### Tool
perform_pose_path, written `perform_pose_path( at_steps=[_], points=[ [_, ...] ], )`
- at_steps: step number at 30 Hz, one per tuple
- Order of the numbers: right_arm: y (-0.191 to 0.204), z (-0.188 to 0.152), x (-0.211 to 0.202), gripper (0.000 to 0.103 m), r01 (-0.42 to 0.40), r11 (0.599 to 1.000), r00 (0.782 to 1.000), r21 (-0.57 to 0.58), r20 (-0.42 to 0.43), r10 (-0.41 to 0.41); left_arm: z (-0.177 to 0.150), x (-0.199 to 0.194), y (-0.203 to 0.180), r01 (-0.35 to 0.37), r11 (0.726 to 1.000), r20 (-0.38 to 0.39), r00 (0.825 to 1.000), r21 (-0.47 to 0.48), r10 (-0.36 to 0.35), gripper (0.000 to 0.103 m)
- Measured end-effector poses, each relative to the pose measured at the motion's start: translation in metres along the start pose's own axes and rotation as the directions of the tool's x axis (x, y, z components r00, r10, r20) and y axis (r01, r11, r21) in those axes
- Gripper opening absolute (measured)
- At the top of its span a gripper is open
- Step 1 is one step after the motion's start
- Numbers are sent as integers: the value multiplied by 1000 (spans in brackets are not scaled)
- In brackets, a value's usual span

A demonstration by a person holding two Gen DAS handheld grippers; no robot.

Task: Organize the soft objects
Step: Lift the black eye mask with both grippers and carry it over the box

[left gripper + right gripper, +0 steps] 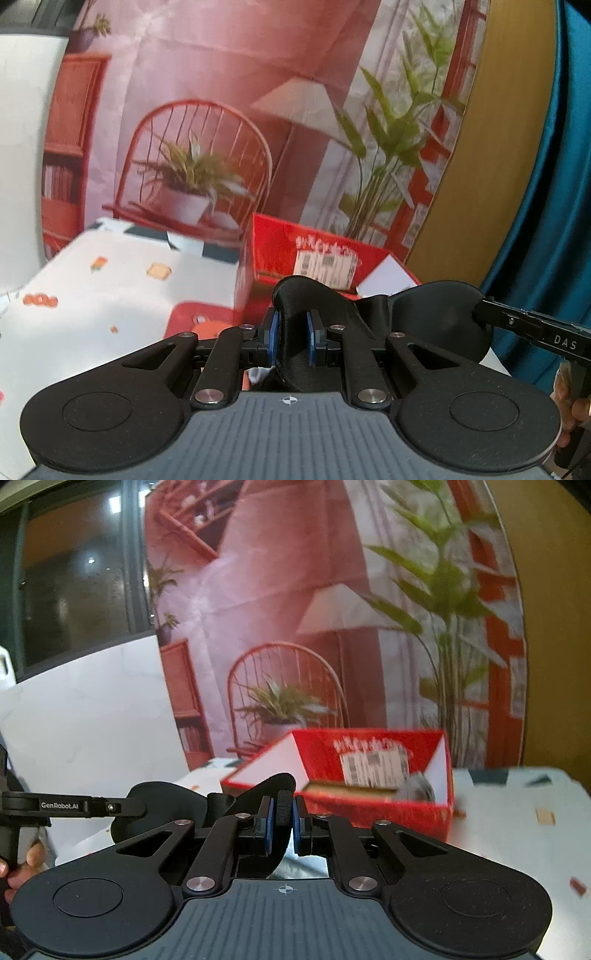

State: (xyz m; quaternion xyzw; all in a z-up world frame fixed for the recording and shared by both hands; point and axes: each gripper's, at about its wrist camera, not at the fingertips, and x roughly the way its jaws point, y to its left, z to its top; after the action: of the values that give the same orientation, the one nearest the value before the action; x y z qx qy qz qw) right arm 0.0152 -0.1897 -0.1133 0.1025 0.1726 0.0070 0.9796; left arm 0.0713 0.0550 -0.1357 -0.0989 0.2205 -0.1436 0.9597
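A black eye mask (436,317) is stretched between both grippers, held above the table. My left gripper (291,338) is shut on one end of the mask. My right gripper (283,821) is shut on the mask's other end (284,808); the rest of the mask (162,808) hangs to the left in the right wrist view. The right gripper's finger (532,325) shows at the mask's edge in the left wrist view. An open red box (373,775) stands behind on the table, with a grey fluffy thing (417,786) inside it.
The table (110,288) has a white patterned cloth. A printed backdrop (221,110) of a red room with plants hangs behind. A yellow wall (509,147) and blue curtain (561,184) are at the right. A red patterned item (199,321) lies left of the box.
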Motion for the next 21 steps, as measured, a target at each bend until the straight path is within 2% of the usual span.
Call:
perform_pose_path(
  at_steps=[4, 11, 17, 21],
  points=[
    [2, 16, 10, 9, 1, 1000, 1000, -32, 2, -1, 19, 8, -6, -3, 999, 20, 1000, 36, 2, 16],
    [-6, 56, 39, 9, 28, 995, 999, -96, 26, -26, 64, 39, -30, -30, 987, 86, 996, 160, 17, 16],
    [-32, 88, 80, 9, 65, 990, 998, -124, 28, -62, 97, 89, -48, -74, 971, 96, 994, 227, 54, 17],
    [-53, 99, 113, 9, 101, 986, 995, -136, -2, -102, 110, 131, -51, -104, 969, 70, 993, 225, 90, 16]
  ],
)
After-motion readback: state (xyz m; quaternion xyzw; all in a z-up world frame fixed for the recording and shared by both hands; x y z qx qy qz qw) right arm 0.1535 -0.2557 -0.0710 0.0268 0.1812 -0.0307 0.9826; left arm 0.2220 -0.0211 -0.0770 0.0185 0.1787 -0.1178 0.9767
